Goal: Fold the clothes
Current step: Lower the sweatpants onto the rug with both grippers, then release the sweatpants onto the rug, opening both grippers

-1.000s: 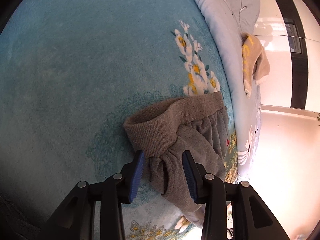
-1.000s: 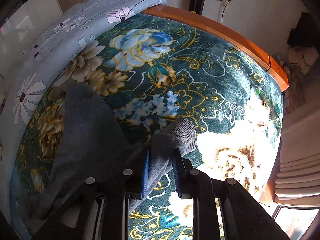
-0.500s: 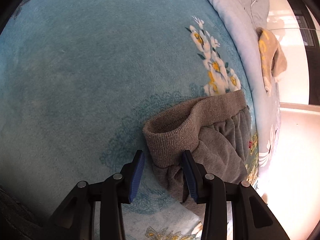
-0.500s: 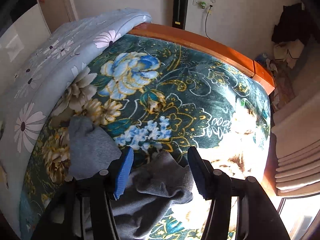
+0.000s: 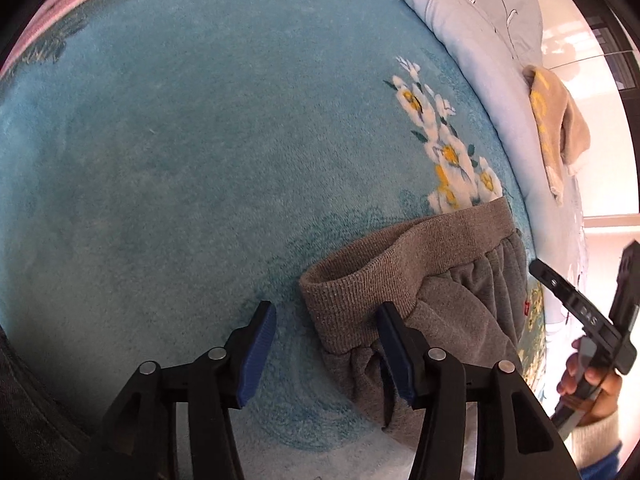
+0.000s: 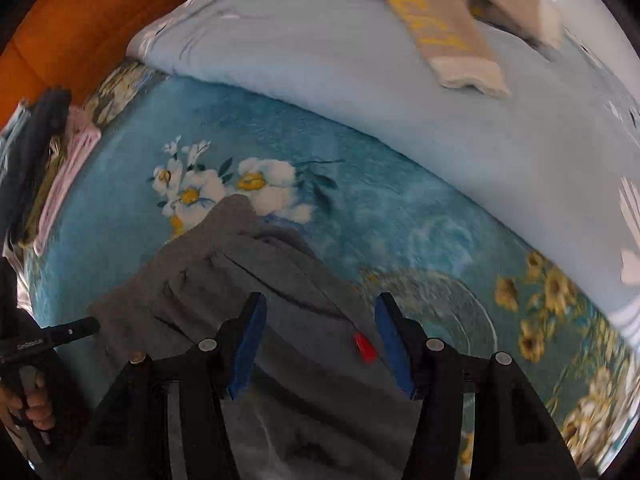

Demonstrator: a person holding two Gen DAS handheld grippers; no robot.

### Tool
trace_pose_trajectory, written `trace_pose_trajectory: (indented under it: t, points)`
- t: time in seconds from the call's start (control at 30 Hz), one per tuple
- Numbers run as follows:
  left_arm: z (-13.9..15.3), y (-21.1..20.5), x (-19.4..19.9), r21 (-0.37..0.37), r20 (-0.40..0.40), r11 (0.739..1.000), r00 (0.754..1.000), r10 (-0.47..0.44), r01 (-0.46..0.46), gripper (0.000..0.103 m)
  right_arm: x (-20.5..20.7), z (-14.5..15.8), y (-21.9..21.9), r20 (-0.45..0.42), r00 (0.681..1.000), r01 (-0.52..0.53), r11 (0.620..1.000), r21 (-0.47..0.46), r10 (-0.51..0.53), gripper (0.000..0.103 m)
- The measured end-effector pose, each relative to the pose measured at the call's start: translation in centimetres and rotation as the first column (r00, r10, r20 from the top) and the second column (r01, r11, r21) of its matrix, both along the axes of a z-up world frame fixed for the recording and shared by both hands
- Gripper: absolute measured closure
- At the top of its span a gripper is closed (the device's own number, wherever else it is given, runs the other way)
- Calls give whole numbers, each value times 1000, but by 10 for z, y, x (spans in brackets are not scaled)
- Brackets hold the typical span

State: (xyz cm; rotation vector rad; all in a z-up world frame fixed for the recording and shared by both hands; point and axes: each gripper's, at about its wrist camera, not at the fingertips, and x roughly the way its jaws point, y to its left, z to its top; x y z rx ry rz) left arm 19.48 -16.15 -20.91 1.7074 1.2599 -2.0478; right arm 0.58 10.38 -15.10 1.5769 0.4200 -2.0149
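Note:
Grey sweatpants (image 5: 452,300) lie on the teal floral blanket (image 5: 180,160). Their ribbed waistband (image 5: 380,264) faces my left gripper (image 5: 326,350), whose jaws are opening. The waistband's corner sits between the blue pads without being pressed. My right gripper (image 6: 320,344) hangs open over the same sweatpants (image 6: 224,264), with a small red tag (image 6: 364,346) between its fingers and nothing gripped. The right gripper (image 5: 580,312) also shows at the right edge of the left wrist view. The left gripper (image 6: 52,334) shows at the left edge of the right wrist view.
A beige garment with yellow letters (image 6: 440,28) lies on the pale blue quilt (image 6: 320,52) beyond the blanket. A stack of folded clothes (image 6: 60,152) sits at the left by the orange wooden bed frame (image 6: 80,20). A person's hand (image 5: 592,384) holds the right gripper.
The left jaws have spread and let go of the waistband. The right gripper released the trouser-leg end, opened, and swung across the bed to the waist end, rolling as it went.

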Motion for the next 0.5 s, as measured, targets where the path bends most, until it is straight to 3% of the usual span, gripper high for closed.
trace_pose_trajectory:
  t: [0.13,0.27,0.4,0.47,0.5]
  points:
    - [-5,0,-4,57,-31,998,999,15,-14,48,-15,-24,-39,31,988,-153,986,69,151,45]
    - [-8,-2,-5,92,-35,995,999,32,-29,52,-21,-43,-37,108,983,-156,987,30,151,45]
    - [-14,-5,-2,170,-40,983,997,70,-63,61,-19,-49,-22,155,986,-67,998,-21,69,45]
    - [-15,-5,-2,184,-39,980,996,80,-71,72,-14,-49,-17,164,986,-34,999,-20,37,64]
    - [-15,-5,-3,185,-43,980,996,79,-70,74,-10,-48,-16,154,988,-30,1000,-6,30,84]
